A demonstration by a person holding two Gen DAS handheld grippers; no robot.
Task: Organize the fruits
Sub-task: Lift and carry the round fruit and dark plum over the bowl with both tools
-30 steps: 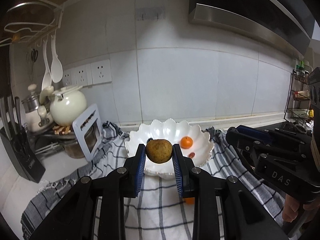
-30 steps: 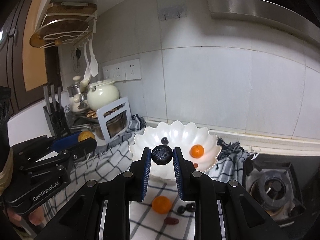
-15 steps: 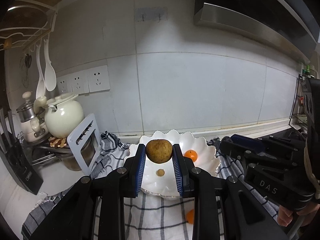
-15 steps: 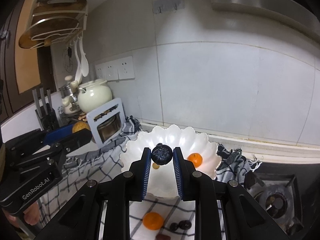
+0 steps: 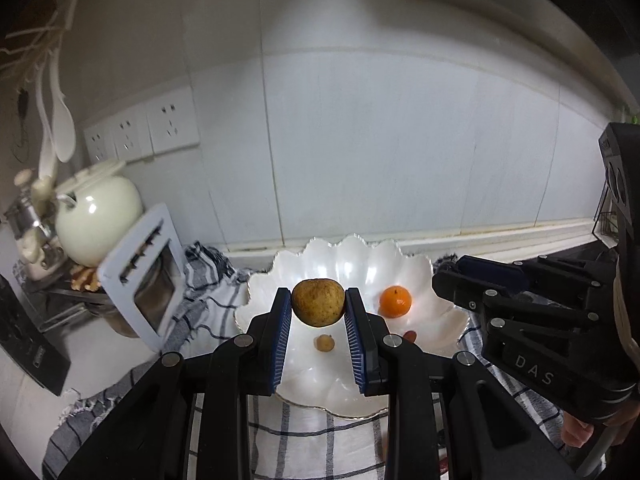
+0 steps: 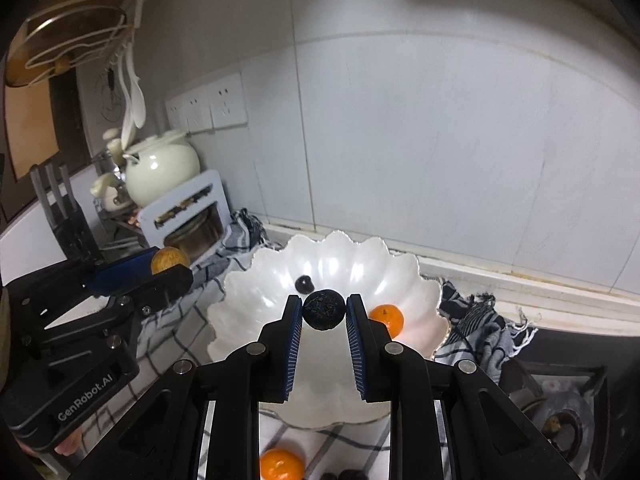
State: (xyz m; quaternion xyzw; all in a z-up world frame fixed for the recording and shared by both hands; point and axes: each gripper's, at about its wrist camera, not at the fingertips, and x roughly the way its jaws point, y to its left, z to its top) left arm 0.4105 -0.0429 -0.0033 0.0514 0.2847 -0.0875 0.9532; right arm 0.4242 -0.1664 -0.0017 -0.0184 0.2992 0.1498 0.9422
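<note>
So the checked cloth (image 6: pixel 172 344) is covering the counter, and the white scalloped bowl (image 5: pixel 416 276) is sitting on it near the back wall, with a cream pot (image 6: pixel 162 172) and a knife block (image 6: pixel 66 220) off to the far left and a stove burner (image 6: pixel 560 420) down at the right. Both tongs are hanging over the bowl with fruit in them: the left gripper (image 5: pixel 318 308) is clenching a brownish round fruit (image 5: pixel 318 307) between its blue pads, and the right gripper (image 6: pixel 323 310) is pinching a dark wrinkly fruit (image 6: pixel 323 309) the same way. Already lying in the bowl are a tangerine (image 5: pixel 395 301) on the right side, a small tan fruit (image 5: pixel 324 343) near the middle, a little red one (image 5: pixel 410 336) by the near right, and a small dark one (image 6: pixel 304 283) toward the back. Another tangerine (image 6: pixel 280 465) and a couple of dark bits are waiting on the cloth in front of the bowl. My take on doing this bit well: I'd be lowering each fruit close to the bowl's floor before letting go, aiming at a bare patch, since round fruit dropped from height looks likely to roll or knock the others around. Also I'd be keeping the two tongs apart, maybe releasing one at a time, so the fingers aren't bumping over the bowl.
</note>
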